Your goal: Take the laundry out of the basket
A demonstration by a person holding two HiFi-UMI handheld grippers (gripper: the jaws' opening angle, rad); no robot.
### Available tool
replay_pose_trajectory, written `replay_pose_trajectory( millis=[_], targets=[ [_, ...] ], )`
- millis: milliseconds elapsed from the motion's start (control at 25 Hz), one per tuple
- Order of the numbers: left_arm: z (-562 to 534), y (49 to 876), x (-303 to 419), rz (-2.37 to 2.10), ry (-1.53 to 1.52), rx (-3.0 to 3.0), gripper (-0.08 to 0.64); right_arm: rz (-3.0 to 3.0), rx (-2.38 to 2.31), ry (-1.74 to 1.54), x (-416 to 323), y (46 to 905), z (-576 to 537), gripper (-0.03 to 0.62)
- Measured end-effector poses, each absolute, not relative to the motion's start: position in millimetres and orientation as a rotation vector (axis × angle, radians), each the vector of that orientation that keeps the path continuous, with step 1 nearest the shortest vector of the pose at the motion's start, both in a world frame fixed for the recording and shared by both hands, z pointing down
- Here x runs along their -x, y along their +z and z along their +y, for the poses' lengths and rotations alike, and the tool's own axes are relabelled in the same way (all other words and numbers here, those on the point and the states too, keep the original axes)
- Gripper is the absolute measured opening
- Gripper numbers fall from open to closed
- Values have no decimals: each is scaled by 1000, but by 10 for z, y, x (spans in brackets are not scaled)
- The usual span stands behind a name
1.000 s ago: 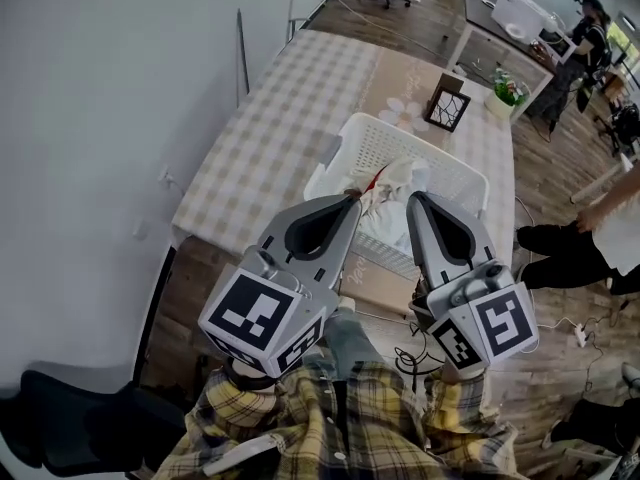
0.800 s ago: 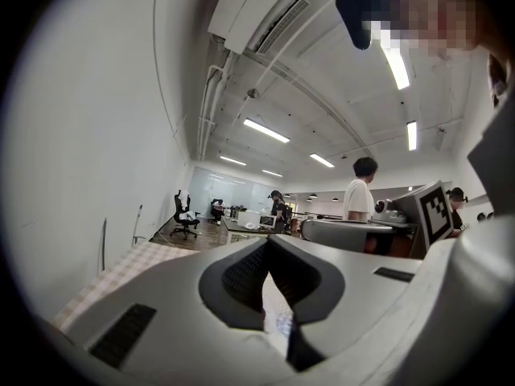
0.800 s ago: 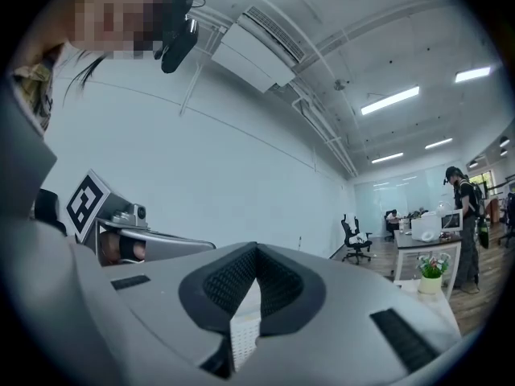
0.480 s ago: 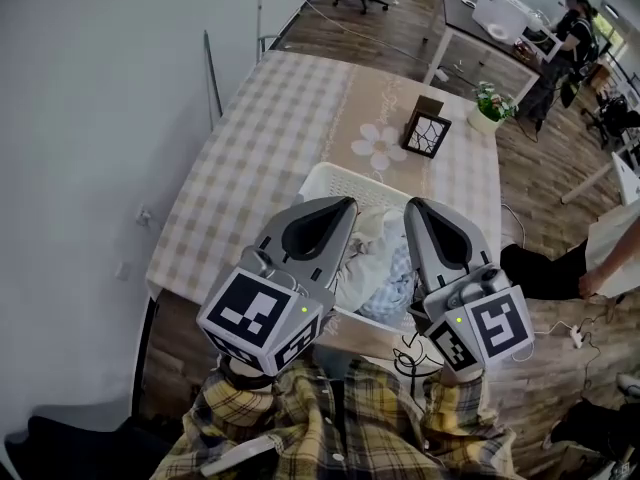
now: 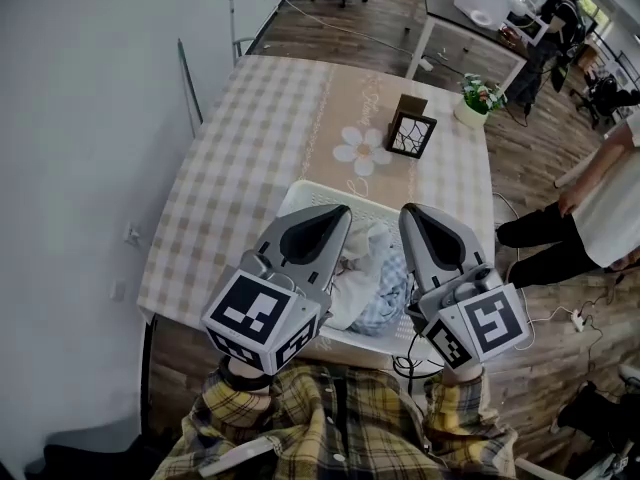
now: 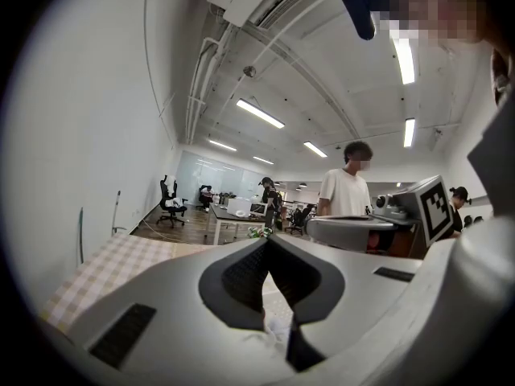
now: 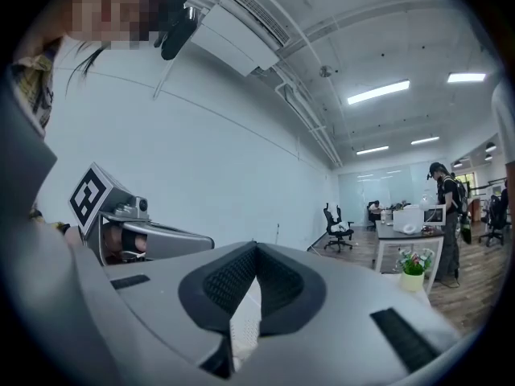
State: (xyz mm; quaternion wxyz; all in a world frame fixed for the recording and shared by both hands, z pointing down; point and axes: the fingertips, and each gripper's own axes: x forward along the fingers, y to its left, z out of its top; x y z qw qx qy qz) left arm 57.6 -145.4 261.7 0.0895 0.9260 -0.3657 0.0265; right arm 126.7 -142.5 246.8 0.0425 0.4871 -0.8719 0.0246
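- The left hand-held gripper (image 5: 344, 210) and the right hand-held gripper (image 5: 405, 210) both have their jaws closed together, with nothing between them.
- The step in hand is probably the reach. Open one pair of jaws, tip it down, pinch a thick fold on top of the heap and lift it clear of the rim.
- The laundry (image 5: 375, 278) is heaped in the basket (image 5: 300, 192) at the near edge of the worktop (image 5: 255, 138).
- It sits below and between the two grippers, untouched. Both point out level over the room rather than at the cloth.

Mostly hidden under left gripper (image 5: 343, 211) and right gripper (image 5: 406, 211): basket (image 5: 300, 193), laundry (image 5: 380, 278). Right of basket, cropped at the edge: standing person (image 5: 610, 198).
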Motion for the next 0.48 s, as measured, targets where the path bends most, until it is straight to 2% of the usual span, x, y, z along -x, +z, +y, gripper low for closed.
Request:
replay_pose_trajectory(
  millis=[360, 400, 480],
  targets=[
    [-1587, 2901, -618, -971, 235, -2752, 18, -2586, -1518, 202, -1360, 2741, -1558, 2],
    [-1582, 2949, -633, -956, 260, -2748, 18, -2572, -1511, 226, -1376, 2794, -1560, 35],
    [-1563, 3052, -672, -922, 320, -2744, 17, -2542, -1486, 272, -1406, 2909, -1555, 40]
  ],
)
